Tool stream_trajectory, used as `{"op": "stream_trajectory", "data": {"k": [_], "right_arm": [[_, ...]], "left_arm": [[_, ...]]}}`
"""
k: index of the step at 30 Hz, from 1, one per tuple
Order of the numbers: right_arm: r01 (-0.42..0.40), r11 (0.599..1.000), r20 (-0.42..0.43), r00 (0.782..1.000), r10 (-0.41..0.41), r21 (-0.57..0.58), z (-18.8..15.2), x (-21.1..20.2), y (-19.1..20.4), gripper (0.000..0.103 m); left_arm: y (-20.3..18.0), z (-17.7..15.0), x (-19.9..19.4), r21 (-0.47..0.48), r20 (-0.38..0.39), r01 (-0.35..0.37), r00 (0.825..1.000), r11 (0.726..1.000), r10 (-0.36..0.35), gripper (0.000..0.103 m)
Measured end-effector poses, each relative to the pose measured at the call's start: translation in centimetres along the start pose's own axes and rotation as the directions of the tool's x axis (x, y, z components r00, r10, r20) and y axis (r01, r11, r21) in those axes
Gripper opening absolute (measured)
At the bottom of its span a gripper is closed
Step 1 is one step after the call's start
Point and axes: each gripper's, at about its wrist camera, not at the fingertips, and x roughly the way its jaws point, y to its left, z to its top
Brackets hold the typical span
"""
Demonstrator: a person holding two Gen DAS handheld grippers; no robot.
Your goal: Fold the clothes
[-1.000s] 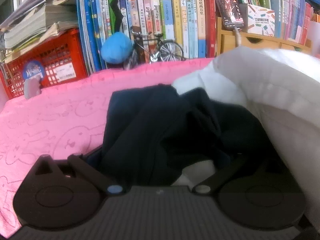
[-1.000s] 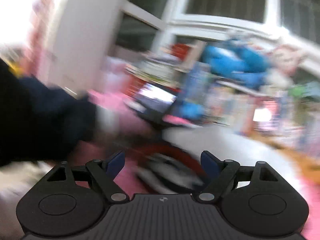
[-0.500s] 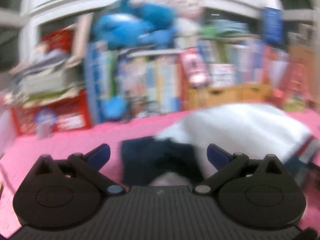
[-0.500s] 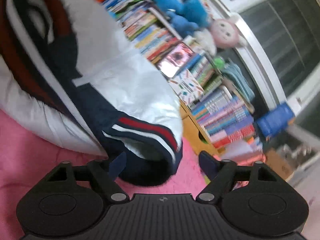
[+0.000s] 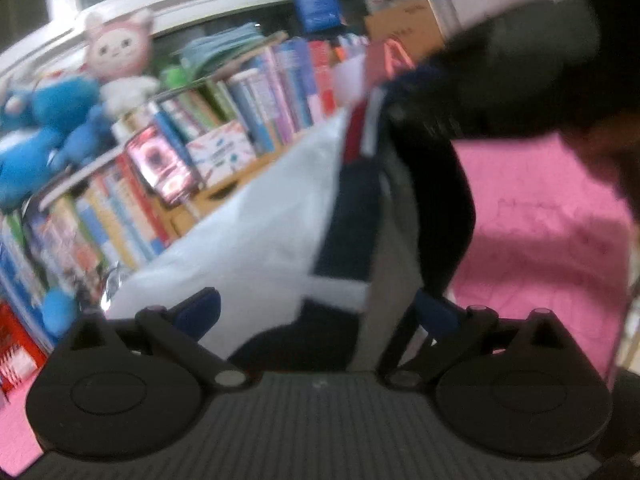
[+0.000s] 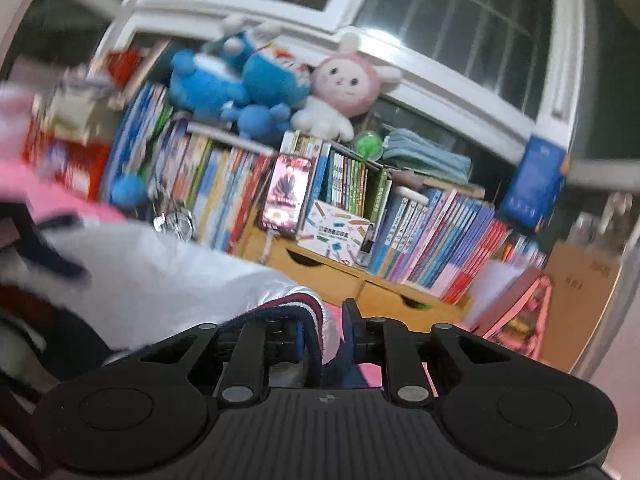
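Meanwhile right gripper jaws are closing on the jacket cuff; left gripper released; no legible writing.

Glossy white cloth jacket on soft pink cloth cover

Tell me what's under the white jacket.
The jacket lies on a pink bedspread, visible beside it. Whatever sits directly beneath is covered. The right gripper is closing on its striped cuff.
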Motion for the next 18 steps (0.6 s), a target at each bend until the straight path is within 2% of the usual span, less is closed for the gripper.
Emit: {"op": "stream_trajectory", "data": {"k": [2, 4, 6, 10, 11, 13, 15, 18], "right_arm": [[0.007, 1.000, 0.001, 1.000, -0.007, 0.023, 0.1, 0.1, -0.8, 0.020], [0.036, 0.999, -0.003, 0.999, -0.036, 0.020, -0.2, 0.2, -1.4, 0.020], [0.064, 0.998, -0.021, 0.998, -0.064, 0.022, -1.4, 0.2, -2.0, 0.020], [0.078, 0.997, -0.068, 0.995, -0.077, 0.013, -4.0, 0.4, -2.2, 0.022], [0.061, 0.998, -0.071, 0.996, -0.060, 0.009, -4.5, 0.3, -1.8, 0.023], [0.055, 0.998, -0.049, 0.997, -0.056, -0.026, -4.6, -0.4, -0.9, 0.023], [0.059, 0.996, -0.017, 0.998, -0.060, -0.069, -4.5, -1.2, 0.2, 0.023], [0.064, 0.995, 0.032, 0.998, -0.062, -0.083, -3.8, -2.6, 0.8, 0.024]], "left_arm": [[-0.4, 0.2, 0.9, 0.039, 0.002, -0.101, 0.995, 0.994, 0.101, 0.101], [1.0, -0.2, 0.9, 0.042, -0.009, -0.231, 0.973, 0.972, 0.231, 0.099], [3.9, -1.2, 0.4, 0.004, -0.057, -0.308, 0.950, 0.951, 0.308, 0.099], [8.7, -3.6, -2.0, -0.071, -0.144, -0.417, 0.903, 0.906, 0.404, 0.101], [9.5, -4.2, -3.0, -0.083, -0.149, -0.451, 0.887, 0.889, 0.436, 0.101], [10.6, -4.2, -5.2, -0.126, -0.131, -0.487, 0.872, 0.864, 0.472, 0.101], [11.5, -3.4, -8.0, -0.197, -0.082, -0.491, 0.871, 0.849, 0.484, 0.101], [13.3, -2.4, -11.5, -0.307, -0.031, -0.429, 0.897, 0.850, 0.442, 0.101]]}}
